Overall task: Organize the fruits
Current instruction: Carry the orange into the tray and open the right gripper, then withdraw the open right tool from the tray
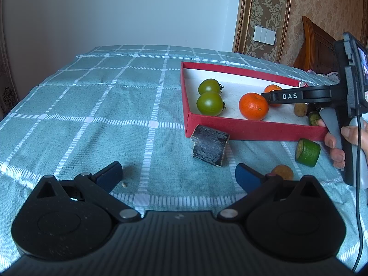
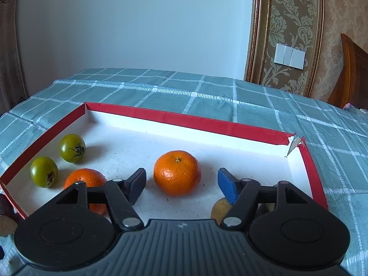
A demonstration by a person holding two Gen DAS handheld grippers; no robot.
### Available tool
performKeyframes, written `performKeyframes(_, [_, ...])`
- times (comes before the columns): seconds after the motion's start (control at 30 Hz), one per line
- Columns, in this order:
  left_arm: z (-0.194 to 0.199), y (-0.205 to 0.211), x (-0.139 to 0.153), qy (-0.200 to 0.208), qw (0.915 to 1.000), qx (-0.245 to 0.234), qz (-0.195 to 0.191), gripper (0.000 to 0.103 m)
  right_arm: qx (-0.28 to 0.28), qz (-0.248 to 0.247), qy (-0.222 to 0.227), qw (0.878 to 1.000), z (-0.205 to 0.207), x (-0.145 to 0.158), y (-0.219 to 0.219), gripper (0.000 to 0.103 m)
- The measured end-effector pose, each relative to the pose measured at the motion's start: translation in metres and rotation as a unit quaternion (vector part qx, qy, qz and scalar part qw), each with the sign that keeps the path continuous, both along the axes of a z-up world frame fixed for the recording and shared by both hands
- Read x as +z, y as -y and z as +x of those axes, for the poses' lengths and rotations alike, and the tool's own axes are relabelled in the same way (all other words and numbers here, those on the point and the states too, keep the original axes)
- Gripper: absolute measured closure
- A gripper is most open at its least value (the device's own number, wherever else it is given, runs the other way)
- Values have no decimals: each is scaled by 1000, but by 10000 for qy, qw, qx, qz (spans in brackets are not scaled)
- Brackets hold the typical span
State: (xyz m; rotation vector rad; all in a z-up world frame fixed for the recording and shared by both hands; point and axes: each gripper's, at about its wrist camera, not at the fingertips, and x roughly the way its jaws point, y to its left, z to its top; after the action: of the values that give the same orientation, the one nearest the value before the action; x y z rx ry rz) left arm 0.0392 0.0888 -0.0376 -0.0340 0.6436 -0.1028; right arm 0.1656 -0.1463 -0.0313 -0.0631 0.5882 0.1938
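Observation:
A red-walled tray (image 2: 188,120) with a white floor lies on the checked cloth. It holds two green tomatoes (image 2: 72,148) (image 2: 44,171) at its left, two tangerines (image 2: 177,172) (image 2: 86,179) and a yellowish fruit (image 2: 220,208) at the near right. My right gripper (image 2: 181,184) is open and empty, hovering over the tray with one tangerine between its fingers' line. In the left wrist view the tray (image 1: 253,130) is at right, with the right gripper (image 1: 287,96) over it. My left gripper (image 1: 179,174) is open and empty above the cloth, short of a dark cut stalk piece (image 1: 209,145).
On the cloth in front of the tray lie a green cut stalk piece (image 1: 307,152) and a small orange-brown fruit (image 1: 283,172). The tray's far right corner (image 2: 294,141) is torn. A wooden headboard (image 1: 318,43) stands at the right. A small crumb (image 1: 124,184) lies near the left finger.

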Motion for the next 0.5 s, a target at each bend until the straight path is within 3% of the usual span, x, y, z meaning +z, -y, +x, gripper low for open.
performKeyframes(0.23, [0,0,0,0,10000,0,-1,0,-50,116,120,9998,-14,6,7,23])
performKeyframes(0.5, [0,0,1,10,10000,-1,-41,0,-27,223,144,9996,-28,8,15,23])
